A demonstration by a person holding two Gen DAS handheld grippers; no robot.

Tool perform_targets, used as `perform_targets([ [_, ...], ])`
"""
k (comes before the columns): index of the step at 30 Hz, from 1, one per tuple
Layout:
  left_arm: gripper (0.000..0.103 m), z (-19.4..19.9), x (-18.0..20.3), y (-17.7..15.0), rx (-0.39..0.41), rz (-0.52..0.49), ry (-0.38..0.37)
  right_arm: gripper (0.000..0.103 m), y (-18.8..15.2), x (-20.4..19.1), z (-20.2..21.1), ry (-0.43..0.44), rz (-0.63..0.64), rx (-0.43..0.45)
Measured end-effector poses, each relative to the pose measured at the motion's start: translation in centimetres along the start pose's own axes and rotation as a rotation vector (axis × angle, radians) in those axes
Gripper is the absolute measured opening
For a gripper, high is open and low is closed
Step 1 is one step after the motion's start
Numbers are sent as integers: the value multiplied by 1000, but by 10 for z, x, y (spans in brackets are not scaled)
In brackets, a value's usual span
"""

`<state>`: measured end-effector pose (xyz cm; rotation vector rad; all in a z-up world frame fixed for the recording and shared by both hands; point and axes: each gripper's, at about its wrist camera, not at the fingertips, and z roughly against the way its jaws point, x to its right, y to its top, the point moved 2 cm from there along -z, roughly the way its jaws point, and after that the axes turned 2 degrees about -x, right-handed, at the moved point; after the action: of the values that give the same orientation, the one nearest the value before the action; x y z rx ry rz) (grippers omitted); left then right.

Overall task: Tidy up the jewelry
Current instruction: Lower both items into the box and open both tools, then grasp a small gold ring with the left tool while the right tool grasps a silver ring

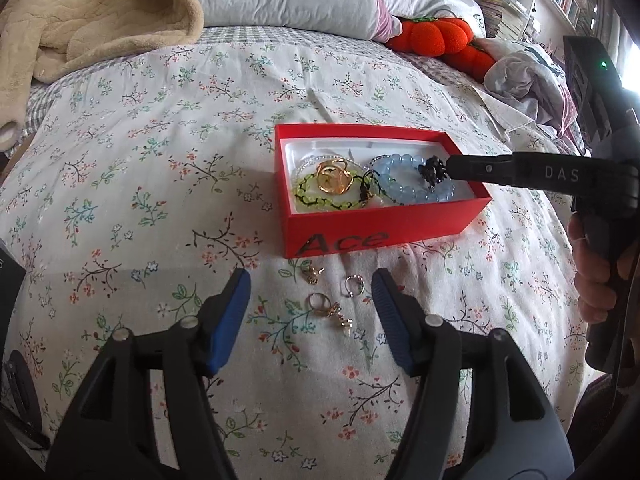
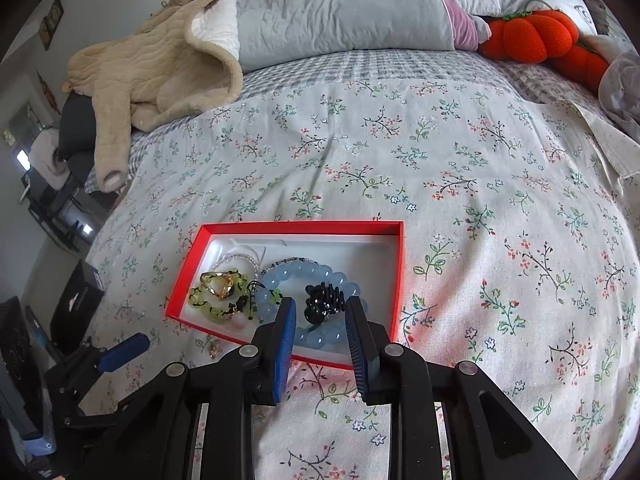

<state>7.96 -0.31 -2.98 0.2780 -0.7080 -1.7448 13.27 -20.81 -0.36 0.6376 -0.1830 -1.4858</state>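
The right gripper (image 2: 320, 312), jaws parted, sits over the box (image 2: 394, 280) with the black clip (image 2: 324, 304) just beyond its tips (touching? unclear); loose rings (image 1: 320, 304) lie between the open left gripper's (image 1: 310, 292) fingers, nearer it.

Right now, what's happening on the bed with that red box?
A person is sorting jewelry into the red box. The right gripper is at a black piece over the blue bracelet, jaws apart. The left gripper hovers open over small rings loose on the bedspread outside the box.
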Motion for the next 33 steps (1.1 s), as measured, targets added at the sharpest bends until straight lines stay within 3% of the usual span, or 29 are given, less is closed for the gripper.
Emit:
perform_targets([
  [4, 69, 1, -7, -6, -18, 14, 12, 58, -3, 1, 9, 18, -6, 11],
  [13, 82, 4, -20, -20, -3, 67, 60, 65, -20, 2, 29, 14, 2, 24],
  [19, 82, -6, -19, -30, -26, 33, 101, 72, -41, 8, 30, -7, -5, 3],
  [33, 82, -25, 3, -43, -75, -73, 98, 74, -71, 20, 20, -61, -13, -47],
])
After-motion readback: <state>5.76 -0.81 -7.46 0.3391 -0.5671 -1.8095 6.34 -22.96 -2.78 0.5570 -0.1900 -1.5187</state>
